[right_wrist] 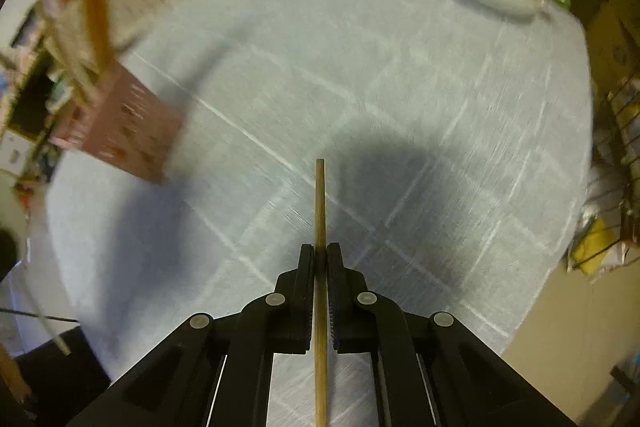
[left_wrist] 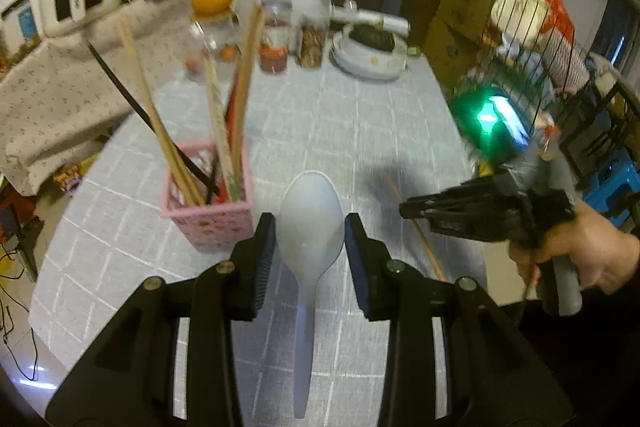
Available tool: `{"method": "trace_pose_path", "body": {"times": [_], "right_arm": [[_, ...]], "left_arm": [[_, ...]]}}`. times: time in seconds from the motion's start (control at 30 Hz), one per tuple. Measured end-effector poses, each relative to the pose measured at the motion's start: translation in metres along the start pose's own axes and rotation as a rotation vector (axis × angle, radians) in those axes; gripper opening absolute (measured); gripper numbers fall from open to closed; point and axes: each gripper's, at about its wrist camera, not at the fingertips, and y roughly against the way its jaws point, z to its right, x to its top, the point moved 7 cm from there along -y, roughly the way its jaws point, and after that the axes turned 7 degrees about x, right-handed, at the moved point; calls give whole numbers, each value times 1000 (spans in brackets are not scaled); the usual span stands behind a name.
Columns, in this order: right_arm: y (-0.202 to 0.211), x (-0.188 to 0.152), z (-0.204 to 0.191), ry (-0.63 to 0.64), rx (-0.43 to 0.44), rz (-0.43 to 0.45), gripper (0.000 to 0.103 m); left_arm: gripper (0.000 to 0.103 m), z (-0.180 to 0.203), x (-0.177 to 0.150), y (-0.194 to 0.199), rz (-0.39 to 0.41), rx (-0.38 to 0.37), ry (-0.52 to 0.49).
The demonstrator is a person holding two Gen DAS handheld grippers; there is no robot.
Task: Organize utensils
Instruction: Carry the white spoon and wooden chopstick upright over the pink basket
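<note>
**Spoon and chopstick lifted, holder off to the left**

Left wrist view: the left tool (left_wrist: 310, 235) pinched one pale spoon (left_wrist: 310, 223), bowl forward, handle running back between the pads. The pink holder (left_wrist: 208, 201) stood just left of it, holding about six sticks.

Right wrist view: the right tool (right_wrist: 320, 255), pressed together, gripped one chopstick (right_wrist: 320, 203) pointing forward along its fingers above the surface (right_wrist: 400, 75); the holder lay far left, nearer the left tool.

The left gripper (left_wrist: 310, 239) is pitched downward, its fingers (left_wrist: 262, 259) parted and set against the bowl of a pale spoon (left_wrist: 310, 227). The right gripper (right_wrist: 321, 255), gripped by a hand (left_wrist: 588, 259), is clamped on a wooden chopstick (right_wrist: 320, 203).
</note>
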Motion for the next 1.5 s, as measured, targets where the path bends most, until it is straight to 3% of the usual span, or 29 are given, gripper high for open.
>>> {"method": "trace_pose_path", "body": {"times": [0.33, 0.67, 0.97, 1.23, 1.5], "right_arm": [[88, 19, -32, 94, 33, 281, 6], [112, 48, -60, 124, 90, 390, 6], [113, 62, -64, 106, 120, 402, 6], [112, 63, -59, 95, 130, 398, 6], [114, 61, -56, 92, 136, 401, 6]], "left_arm": [[37, -36, 44, 55, 292, 45, 146], [37, -72, 72, 27, 472, 118, 283], [37, -85, 88, -4, 528, 226, 351], [37, -96, 80, -19, 563, 333, 421], [37, -99, 66, -36, 506, 342, 457]]}}
